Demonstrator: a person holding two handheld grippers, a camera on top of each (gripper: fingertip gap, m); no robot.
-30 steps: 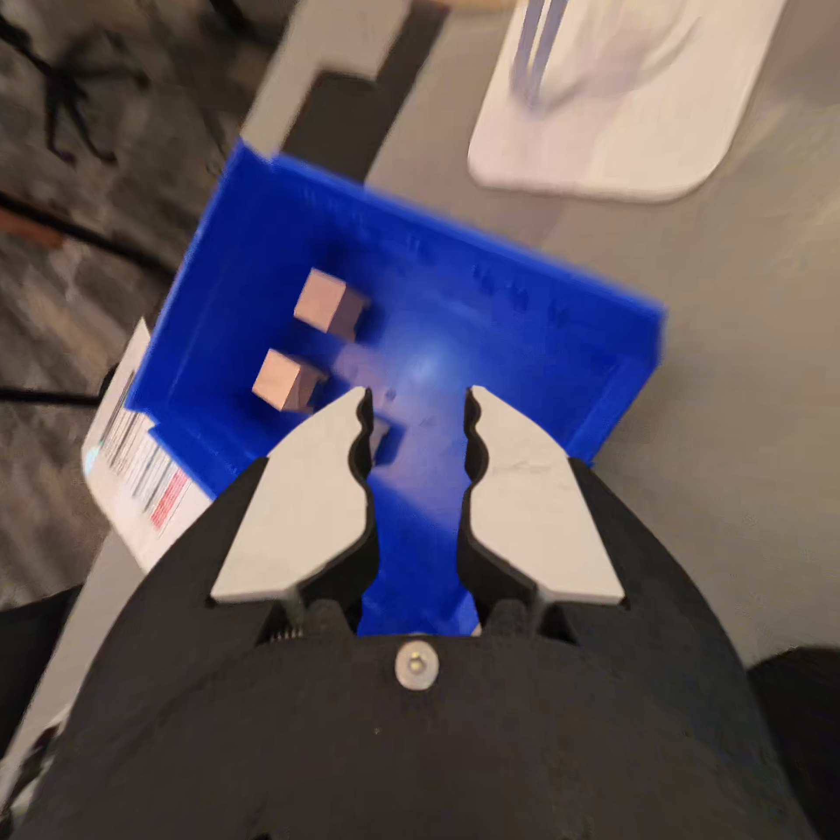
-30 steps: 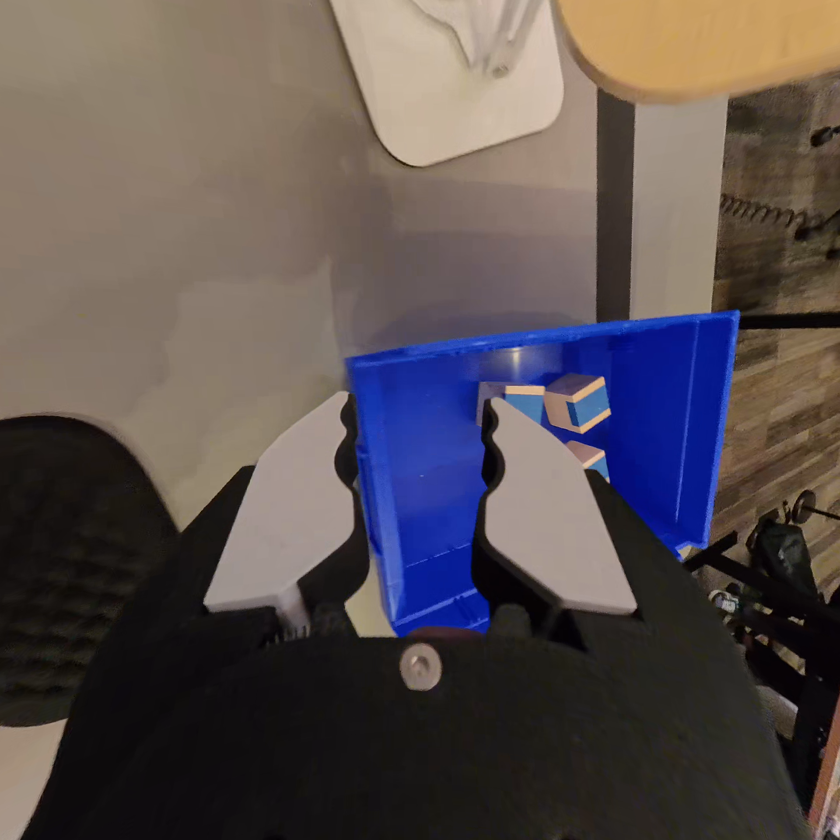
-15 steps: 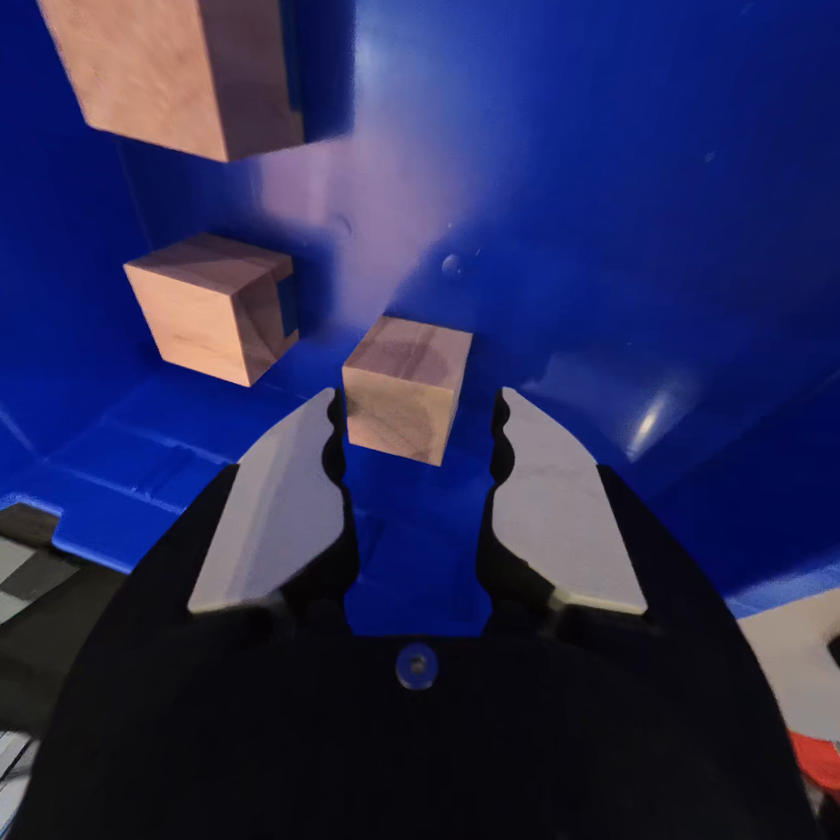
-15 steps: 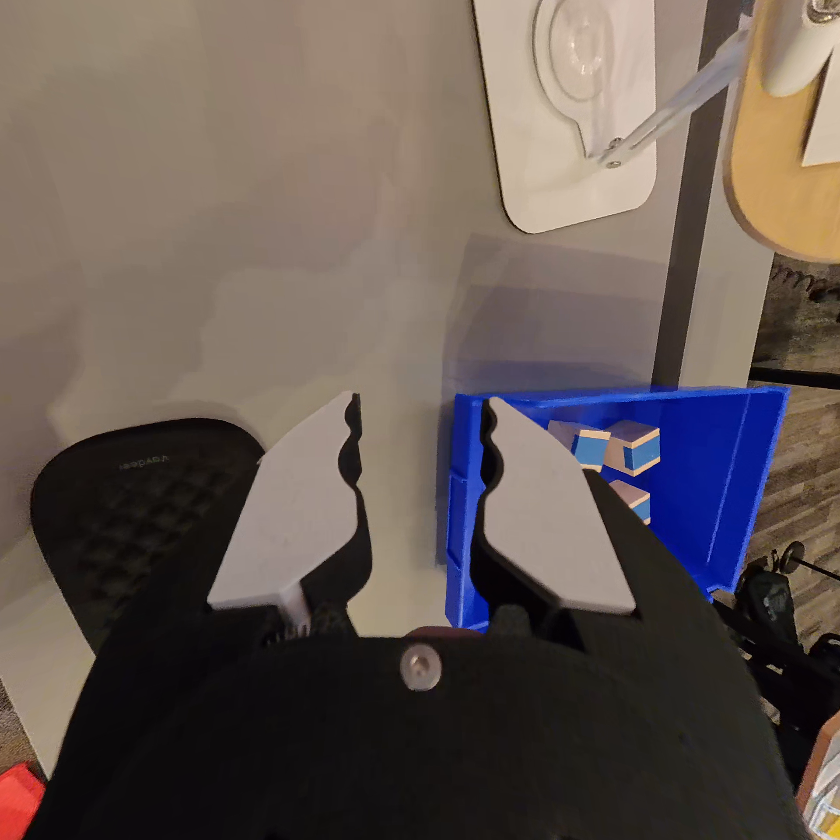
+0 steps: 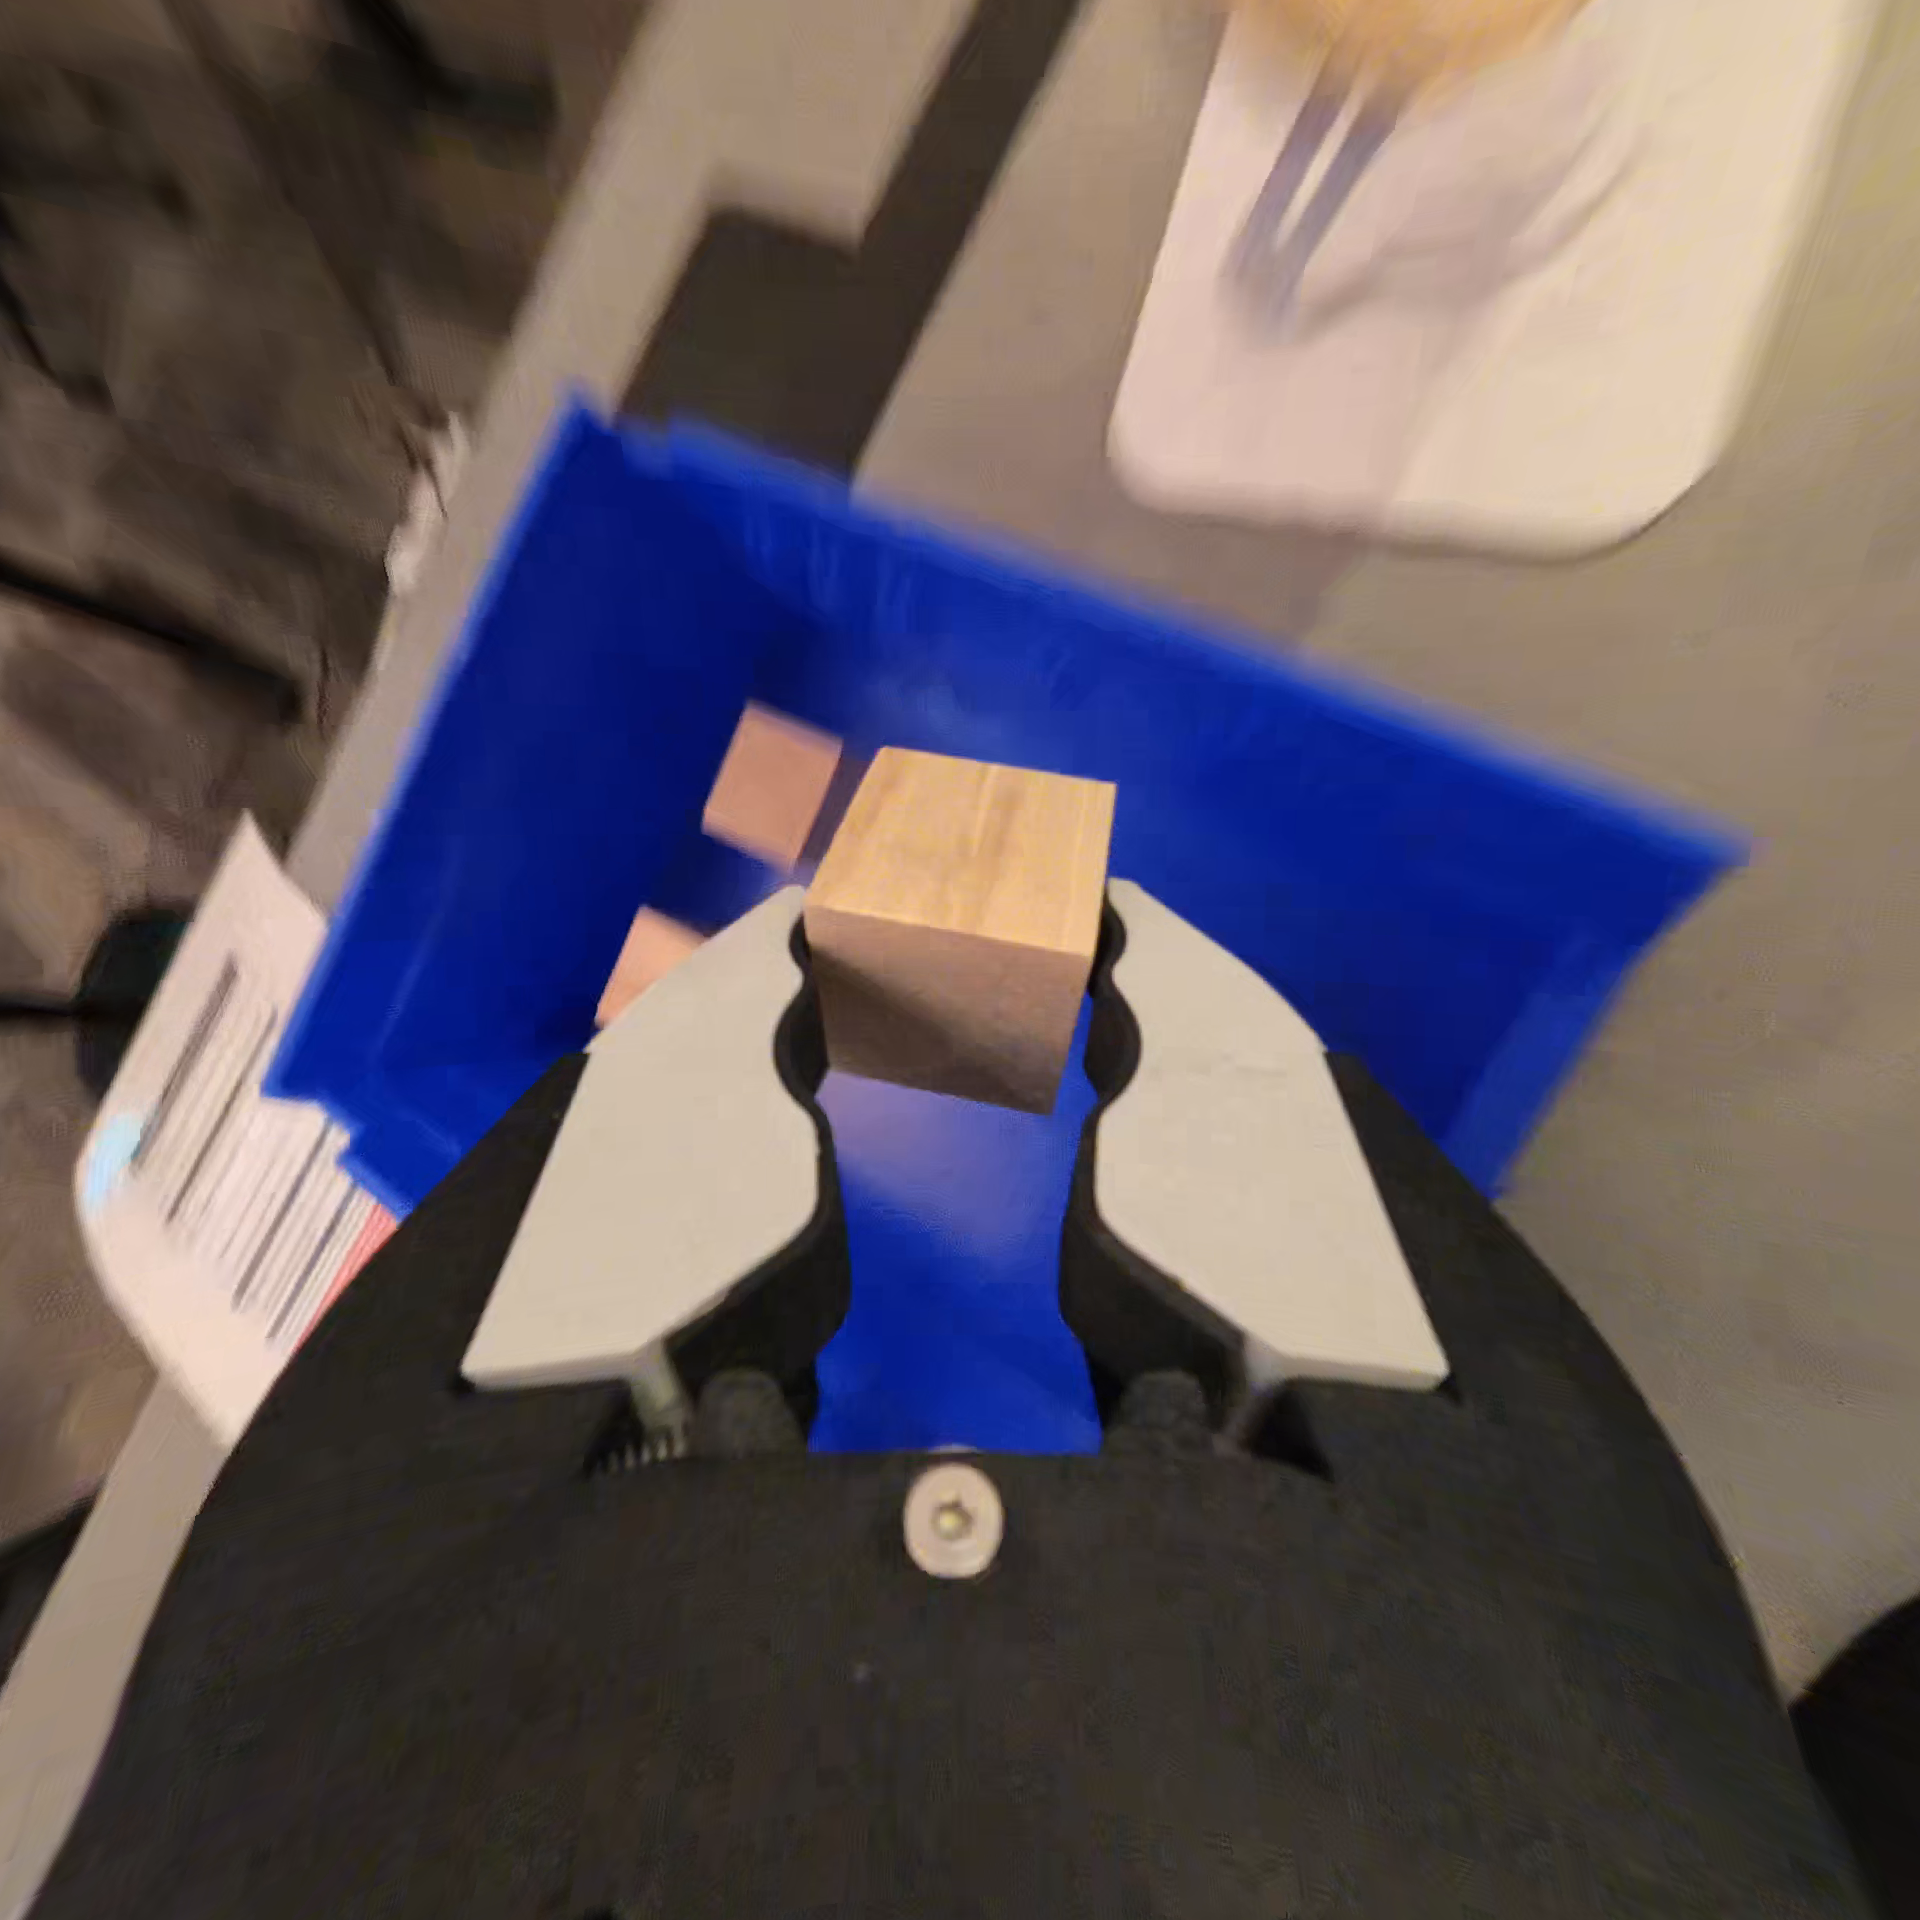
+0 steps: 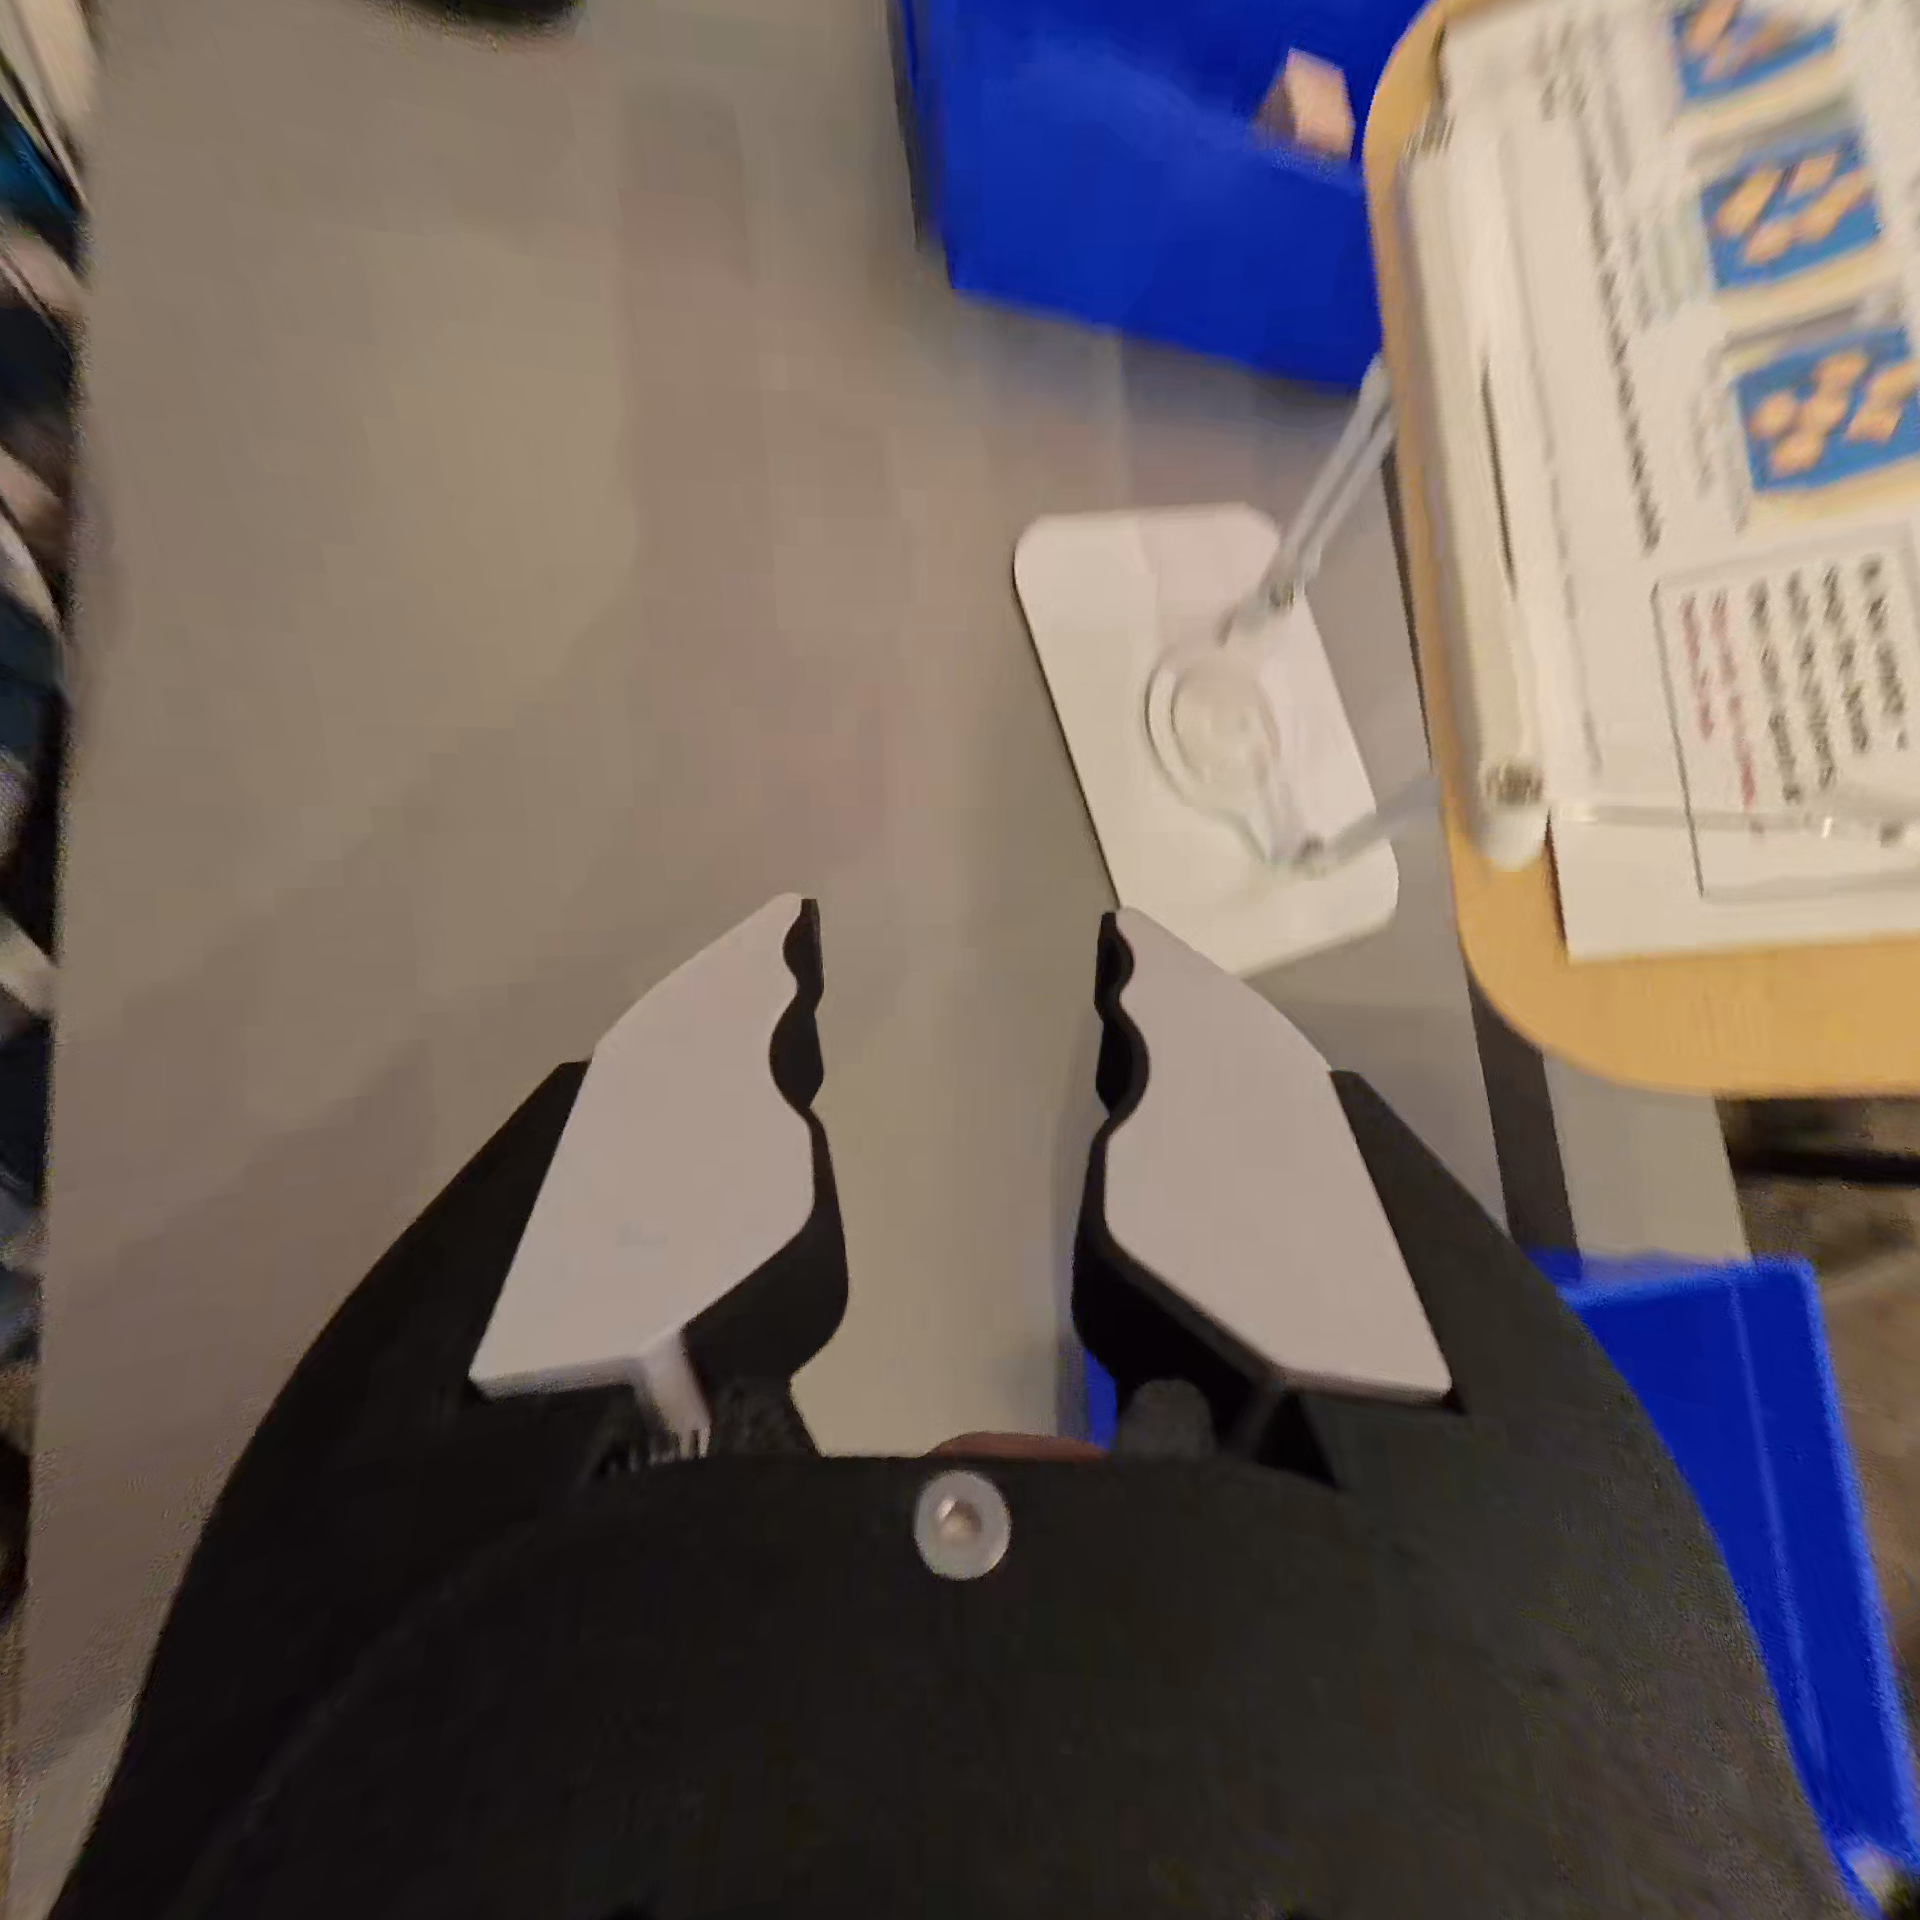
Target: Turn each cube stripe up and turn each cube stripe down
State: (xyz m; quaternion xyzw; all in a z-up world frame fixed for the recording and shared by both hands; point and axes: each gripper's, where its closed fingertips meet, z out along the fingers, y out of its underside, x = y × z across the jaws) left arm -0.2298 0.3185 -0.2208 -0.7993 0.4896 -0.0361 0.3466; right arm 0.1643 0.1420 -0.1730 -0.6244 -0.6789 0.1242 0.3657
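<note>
My left gripper (image 5: 954,940) is shut on a plain wooden cube (image 5: 956,925), both pads against its sides, and holds it above a blue bin (image 5: 1299,831). No stripe shows on the cube's visible faces. Two more wooden cubes (image 5: 769,800) lie in the bin at the left, one partly behind my left finger. My right gripper (image 6: 958,940) is open and empty over the bare grey table (image 6: 520,623). A blue bin (image 6: 1122,166) with a cube (image 6: 1311,109) in it stands at the far right in the right wrist view.
A white stand base (image 6: 1205,717) with a clear arm sits on the table right of my right gripper. A wooden board with printed sheets (image 6: 1683,499) hangs over the right. Another blue bin (image 6: 1745,1475) is at the lower right. A labelled white card (image 5: 208,1174) lies left of the left bin.
My left gripper closed on the cube that stood between its fingers and lifted it out of the bin. My right gripper swung away from its bin, out over the table.
</note>
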